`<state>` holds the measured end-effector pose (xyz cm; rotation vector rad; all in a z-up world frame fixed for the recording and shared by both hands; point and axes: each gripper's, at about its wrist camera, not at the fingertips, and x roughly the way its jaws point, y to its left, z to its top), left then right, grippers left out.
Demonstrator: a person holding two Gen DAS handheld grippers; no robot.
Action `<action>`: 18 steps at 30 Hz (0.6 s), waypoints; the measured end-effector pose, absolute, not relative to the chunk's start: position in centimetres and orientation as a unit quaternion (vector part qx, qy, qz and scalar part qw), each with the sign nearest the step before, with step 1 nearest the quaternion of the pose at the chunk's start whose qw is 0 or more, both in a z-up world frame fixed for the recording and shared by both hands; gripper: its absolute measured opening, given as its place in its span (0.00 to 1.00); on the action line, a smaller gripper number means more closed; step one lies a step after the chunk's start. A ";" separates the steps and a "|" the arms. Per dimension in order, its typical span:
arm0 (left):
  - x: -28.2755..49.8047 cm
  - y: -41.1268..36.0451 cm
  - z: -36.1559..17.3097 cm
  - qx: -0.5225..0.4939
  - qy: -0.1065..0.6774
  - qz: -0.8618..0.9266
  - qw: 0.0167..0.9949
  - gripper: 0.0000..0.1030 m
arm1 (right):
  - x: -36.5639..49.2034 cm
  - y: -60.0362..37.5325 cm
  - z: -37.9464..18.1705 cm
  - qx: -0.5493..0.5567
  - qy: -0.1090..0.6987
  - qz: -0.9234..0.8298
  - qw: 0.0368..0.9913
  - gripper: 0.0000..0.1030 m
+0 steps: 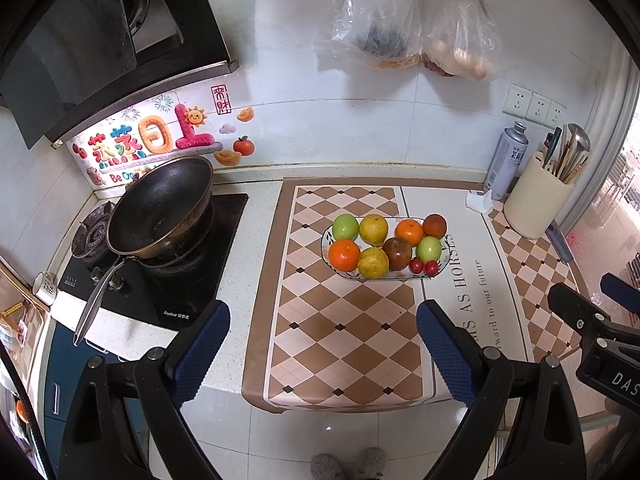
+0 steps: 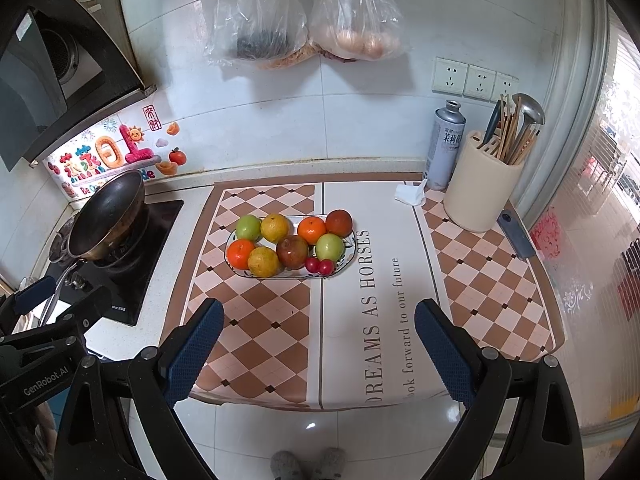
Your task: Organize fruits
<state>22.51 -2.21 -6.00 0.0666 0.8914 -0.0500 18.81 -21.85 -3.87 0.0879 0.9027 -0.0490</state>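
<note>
Countertop, checkered mat, fruit plate, utensil crock

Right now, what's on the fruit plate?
The plate holds two oranges, two green apples, two yellow-green citrus, two dark red-brown fruits and two small red fruits. The plate's surface beneath them is mostly covered.
</note>
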 end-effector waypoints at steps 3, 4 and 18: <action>22.6 -2.2 -6.1 0.033 0.432 -0.025 0.901 0.93 | 18.8 -21.8 -3.9 0.043 0.436 -0.024 0.899 0.95; 22.5 -2.2 -6.1 0.034 0.431 -0.025 0.901 0.93 | 18.8 -21.8 -3.9 0.043 0.436 -0.024 0.899 0.95; 22.5 -2.2 -5.7 0.032 0.427 -0.024 0.903 0.93 | 18.1 -21.9 -3.3 0.042 0.434 -0.026 0.900 0.95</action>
